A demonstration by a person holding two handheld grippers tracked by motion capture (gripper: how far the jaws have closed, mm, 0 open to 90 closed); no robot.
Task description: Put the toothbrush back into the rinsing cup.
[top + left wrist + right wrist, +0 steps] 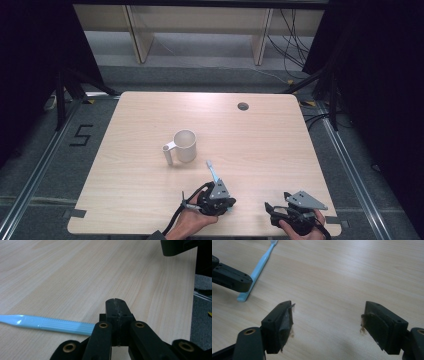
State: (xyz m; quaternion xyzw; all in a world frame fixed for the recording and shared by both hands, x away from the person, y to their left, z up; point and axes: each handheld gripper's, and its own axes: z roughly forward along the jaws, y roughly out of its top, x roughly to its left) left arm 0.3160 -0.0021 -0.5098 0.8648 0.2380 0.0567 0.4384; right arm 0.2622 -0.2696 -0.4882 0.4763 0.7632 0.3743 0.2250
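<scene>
Desk point(150, 200): a big square top of light wood. It has a small round hole point(243, 106) near the far edge. Everything here sits on it.

Floor point(45, 160): grey, all around the desk. A number 5 point(81, 135) is marked on it at the left.

Cup point(185, 145): white, standing up near the middle of the desk. Its handle sticks out to the left. It is well apart from both hands.

Left hand-held gripper point(218, 186): black, with a grey three-cornered plate on top. A hand point(192, 220) holds it near the front edge of the desk. In the left gripper view its two jaws are pressed together, with no gap between them. Nothing is caught between the tips. It sits right over the toothbrush, just beside the handle end.

Right hand-held gripper point(270, 206): black too, held by the other hand point(305, 231) at the front right of the desk. In the right gripper view point(327, 317) its jaws are spread wide, with bare wood between them. It holds nothing. It is near the left one but not touching it.

Toothbrush point(214, 172): light blue and thin. It lies flat on the desk, in front of the cup and a little to the right. The brush end points away toward the cup. The handle end runs under the left hand-held gripper. In the left gripper view point(50, 323) the handle passes beside the shut jaws, not between them. In the right gripper view point(259, 265) it lies at the top left, partly under the other black jaw.
</scene>
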